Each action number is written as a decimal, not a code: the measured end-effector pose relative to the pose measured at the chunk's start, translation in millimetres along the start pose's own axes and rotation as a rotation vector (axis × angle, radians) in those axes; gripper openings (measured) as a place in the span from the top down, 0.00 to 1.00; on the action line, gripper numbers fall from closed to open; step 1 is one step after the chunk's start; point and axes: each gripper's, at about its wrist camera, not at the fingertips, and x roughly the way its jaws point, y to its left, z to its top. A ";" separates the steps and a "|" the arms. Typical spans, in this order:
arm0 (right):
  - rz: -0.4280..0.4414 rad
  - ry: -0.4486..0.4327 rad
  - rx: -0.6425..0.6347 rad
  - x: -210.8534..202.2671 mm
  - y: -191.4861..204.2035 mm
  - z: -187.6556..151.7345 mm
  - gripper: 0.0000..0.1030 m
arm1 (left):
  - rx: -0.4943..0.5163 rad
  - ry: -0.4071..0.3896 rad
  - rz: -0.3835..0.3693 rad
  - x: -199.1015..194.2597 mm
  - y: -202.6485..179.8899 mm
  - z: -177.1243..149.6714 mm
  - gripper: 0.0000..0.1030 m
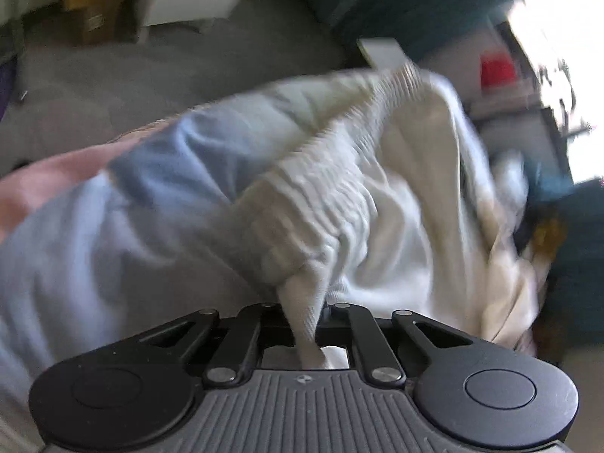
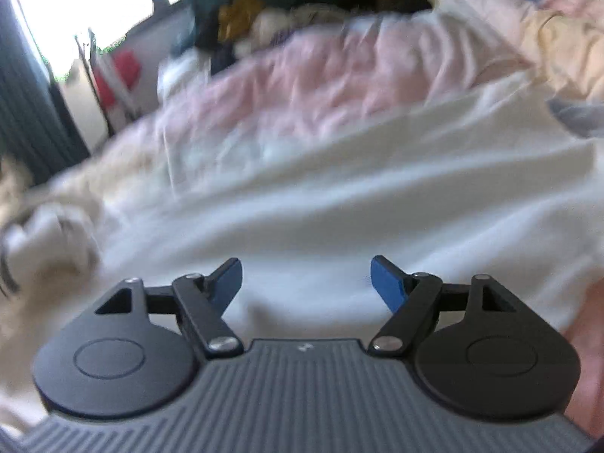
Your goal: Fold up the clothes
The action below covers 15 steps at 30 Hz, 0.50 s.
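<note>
1. The left gripper (image 1: 305, 313) was pressed together on a pinch of the pale garment (image 1: 234, 173), close by its ribbed band (image 1: 321, 188); the cloth ran down between the fingers and out the near side.
2. The garment hung lifted from that pinch, draped over toward the right, with pale blue and pink panels at the left; a grey surface (image 1: 151, 75) lay beyond it at the far side; the whole view was blurred.
3. The right gripper (image 2: 305, 283) stood spread wide, its blue fingertips (image 2: 385, 283) apart and holding nothing; it hung just over a white cloth (image 2: 339, 207), with a pink crumpled cloth (image 2: 321, 75) farther off and a cream one (image 2: 558, 37) at the far right.
4. Whether the white cloth under the right gripper was the same garment as the one in the left, the blur did not let me tell.
5. Judged from this, the step in hand was lifting the garment by one edge; whether to spread it out or to carry a fold over could not be settled.
6. Either way the free gripper would want a second edge, taken well apart from the first pinch, so the cloth hung flat rather than bunched.
</note>
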 end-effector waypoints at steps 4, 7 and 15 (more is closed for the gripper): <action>-0.007 -0.008 -0.025 1.0 4.5 -3.0 0.24 | 0.087 0.021 0.016 -2.2 -9.1 1.6 0.81; -0.013 -0.013 -0.045 1.7 7.8 -5.2 0.25 | 0.132 0.019 0.016 -11.8 -16.0 0.5 0.69; 0.008 -0.028 -0.086 -2.2 20.9 -6.4 0.25 | 0.299 -0.087 0.082 -77.0 -42.0 -28.7 0.27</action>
